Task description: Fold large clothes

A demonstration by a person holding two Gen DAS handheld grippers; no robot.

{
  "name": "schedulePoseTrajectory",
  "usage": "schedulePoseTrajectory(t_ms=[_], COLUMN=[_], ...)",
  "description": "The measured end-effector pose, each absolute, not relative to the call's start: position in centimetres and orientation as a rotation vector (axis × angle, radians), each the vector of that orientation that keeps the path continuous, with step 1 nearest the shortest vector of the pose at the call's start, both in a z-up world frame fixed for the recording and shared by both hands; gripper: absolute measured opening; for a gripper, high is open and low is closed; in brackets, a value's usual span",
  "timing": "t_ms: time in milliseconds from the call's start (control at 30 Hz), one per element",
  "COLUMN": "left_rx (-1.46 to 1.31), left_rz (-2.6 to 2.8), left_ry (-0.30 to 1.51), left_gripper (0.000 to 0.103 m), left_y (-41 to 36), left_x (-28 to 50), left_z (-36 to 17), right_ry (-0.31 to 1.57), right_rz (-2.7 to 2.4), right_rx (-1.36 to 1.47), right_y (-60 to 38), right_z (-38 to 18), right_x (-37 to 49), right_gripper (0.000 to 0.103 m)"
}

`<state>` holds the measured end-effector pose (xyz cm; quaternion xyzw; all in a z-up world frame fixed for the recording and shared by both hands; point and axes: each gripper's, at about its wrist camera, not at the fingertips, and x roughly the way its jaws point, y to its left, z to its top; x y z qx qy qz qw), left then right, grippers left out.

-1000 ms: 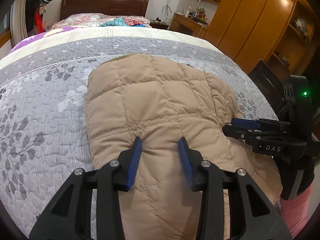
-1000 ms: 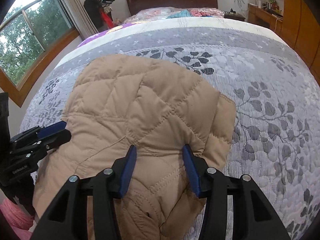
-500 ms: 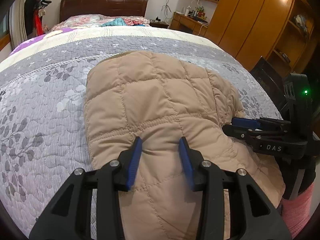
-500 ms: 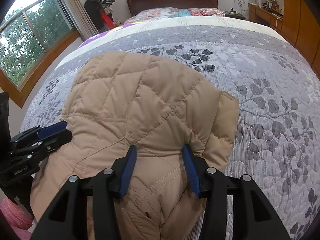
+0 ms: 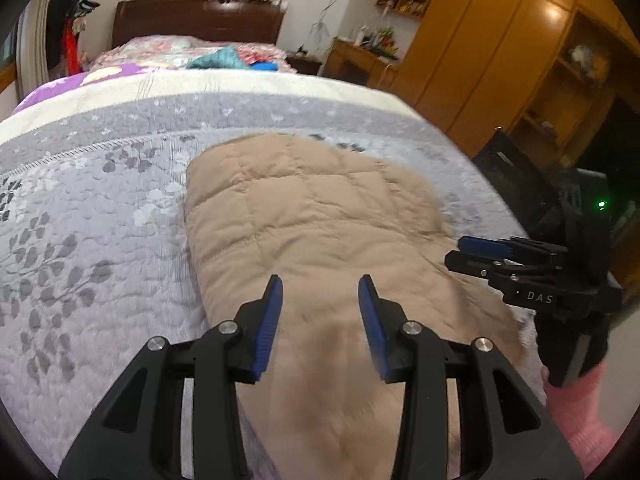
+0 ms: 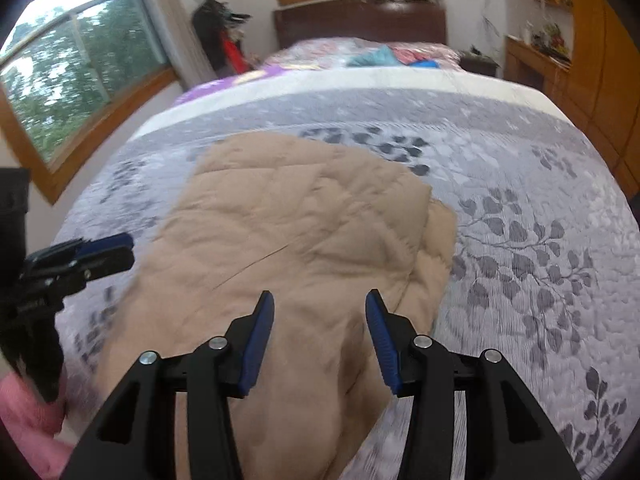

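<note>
A tan quilted jacket (image 5: 312, 220) lies folded on the grey floral bedspread (image 5: 92, 240); it also shows in the right wrist view (image 6: 288, 232). My left gripper (image 5: 320, 292) is open and empty, raised over the jacket's near end. My right gripper (image 6: 320, 308) is open and empty too, over the jacket's near right part. Each gripper shows from the side in the other's view: the right one (image 5: 516, 260) at the jacket's right edge, the left one (image 6: 80, 260) at its left edge.
Wooden wardrobes (image 5: 500, 40) and a desk (image 5: 360, 56) stand to the right of the bed. A dark headboard (image 5: 200, 20) with pillows and loose clothes (image 5: 228, 60) is at the far end. A window (image 6: 72, 80) is on the left wall.
Both grippers have lifted up and back from the jacket. The jacket has dropped flat on the bedspread and looks smaller and farther in both views.
</note>
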<state>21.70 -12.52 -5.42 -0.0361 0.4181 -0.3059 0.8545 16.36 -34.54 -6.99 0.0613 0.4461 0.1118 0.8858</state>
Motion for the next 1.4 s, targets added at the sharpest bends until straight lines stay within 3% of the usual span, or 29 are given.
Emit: schedulePoseTrajectory(t_ms=[100, 200, 433, 1400], left_rx=[-0.107, -0.102, -0.093, 0.052], left_rz=[-0.728, -0.777, -0.769, -0.684], left_ry=[0.91, 0.937, 1.056, 0.969], left_gripper=[0.036, 0.009, 0.002, 0.002], left_y=[-11.9, -12.2, -13.4, -15.3], left_x=[19.0, 17.2, 18.4, 17.4], left_z=[-4.9, -5.7, -10.7, -13.7], right_ry=[0.924, 0.928, 0.962, 0.948], right_rz=[0.286, 0.286, 0.269, 0.254], right_rx=[0.108, 0.069, 0.093, 0.088], right_y=[-33.4, -32.1, -32.0, -31.4], right_z=[-6.3, -6.6, -9.1, -12.6], right_x=[13.8, 12.1, 11.4, 11.3], right_gripper=[0.047, 0.042, 0.037, 0.037])
